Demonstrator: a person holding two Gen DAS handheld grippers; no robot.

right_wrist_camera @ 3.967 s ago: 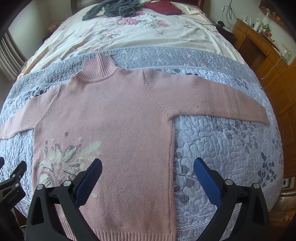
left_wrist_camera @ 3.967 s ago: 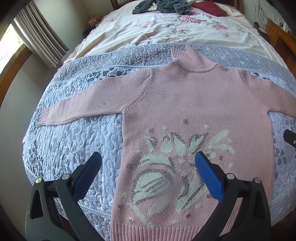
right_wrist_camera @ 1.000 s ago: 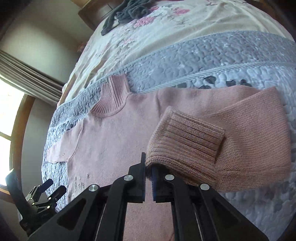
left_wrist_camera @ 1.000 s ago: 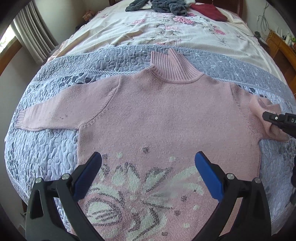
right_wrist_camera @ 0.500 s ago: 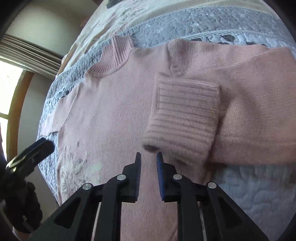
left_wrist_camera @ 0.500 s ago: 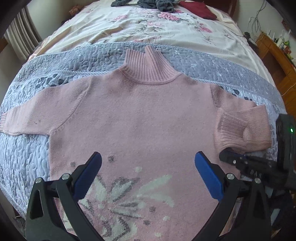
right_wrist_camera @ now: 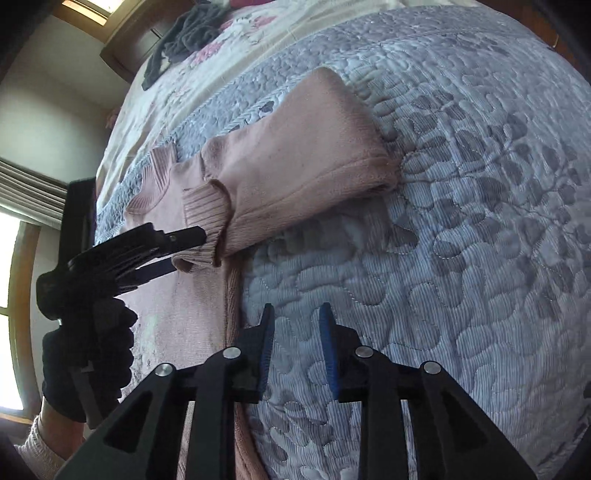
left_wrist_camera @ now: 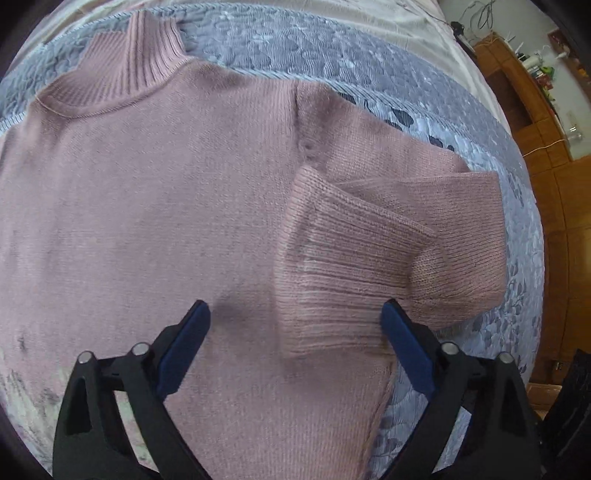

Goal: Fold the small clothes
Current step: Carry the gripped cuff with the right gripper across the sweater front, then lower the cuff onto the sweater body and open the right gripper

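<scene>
1. Since half a second ago the right gripper [right_wrist_camera: 295, 343] has let go of the cuff and drawn back off the sweater; it now hangs over bare quilt, and the left gripper [left_wrist_camera: 295, 347] has closed in on the folded sleeve.

2. No basket, box or other container shows in either view; the garment lies straight on the grey-blue quilted bedspread [right_wrist_camera: 461, 229].

3. From the left wrist camera, the pink sweater [left_wrist_camera: 147, 206] lies flat ahead of the tool, its ribbed collar [left_wrist_camera: 122, 70] at the far end and its hem end running back under the camera, so its long axis runs away from the left gripper.

4. Its right sleeve [left_wrist_camera: 436, 206] is doubled back across itself, pointing in toward the chest. The ribbed cuff [left_wrist_camera: 332, 277] lies on the body of the sweater, just ahead of the left gripper and nearer its right finger.

5. Left gripper: jaws spread wide, with nothing held. From the right wrist camera its upper finger tip looks to meet the cuff edge, though contact cannot be confirmed.

6. Right gripper: jaws parted only a little, holding nothing. The sweater's side edge runs past to its left, and the folded sleeve lies ahead and to the left.

7. A dark-gloved hand [right_wrist_camera: 88, 354] grips the left tool's handle, seen at the left of the right wrist view.

8. Far ahead on the floral cover lies a heap of dark grey clothing [right_wrist_camera: 188, 33].
</scene>
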